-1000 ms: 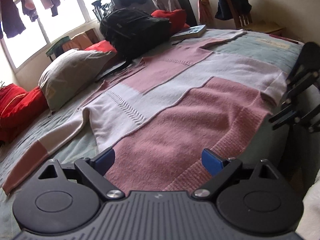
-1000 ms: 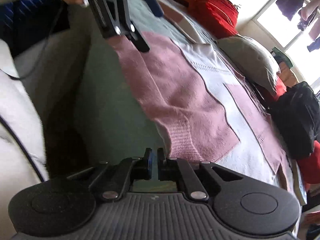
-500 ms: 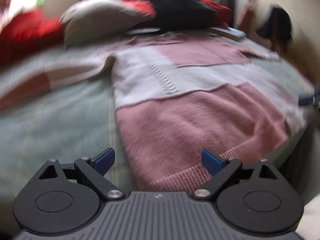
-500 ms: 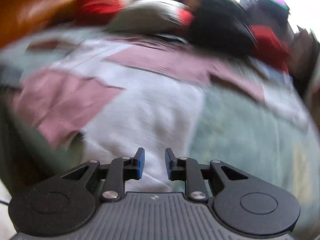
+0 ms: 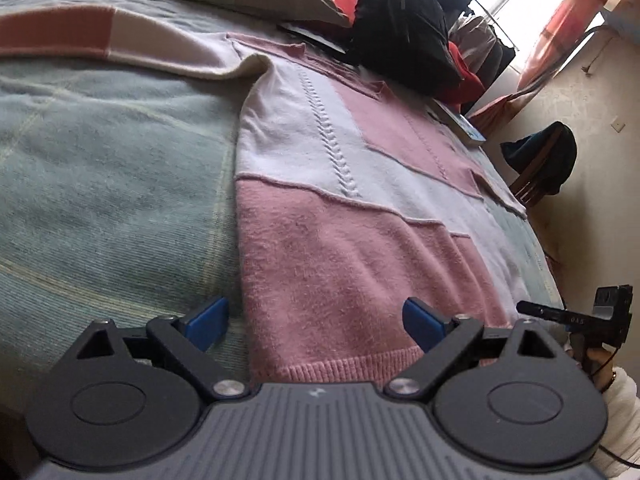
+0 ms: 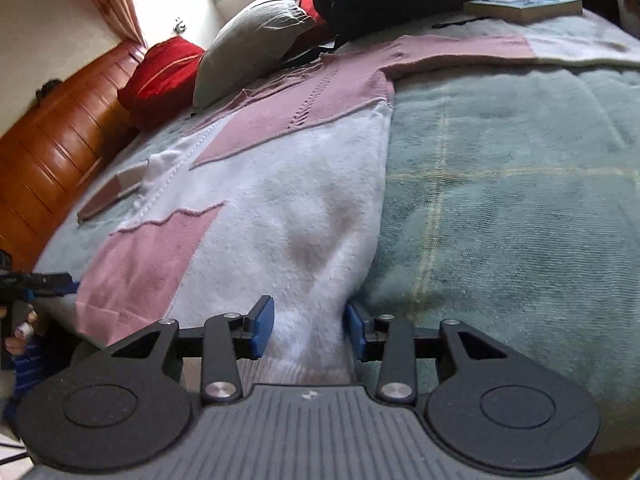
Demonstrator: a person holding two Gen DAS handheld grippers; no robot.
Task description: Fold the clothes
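- I count one sweater [image 5: 360, 208], pink and white patchwork, spread flat on the bed [image 5: 100, 168], both sleeves out.
- Behind it: one grey pillow [image 6: 248, 36], one black backpack [image 5: 404, 20], one book [image 6: 524, 2].
- My left gripper [image 5: 316, 322] is spread wide over the sweater's pink hem corner, holding nothing.
- My right gripper [image 6: 308, 328] is partly open, its blue pads either side of the white hem corner, not clamped.
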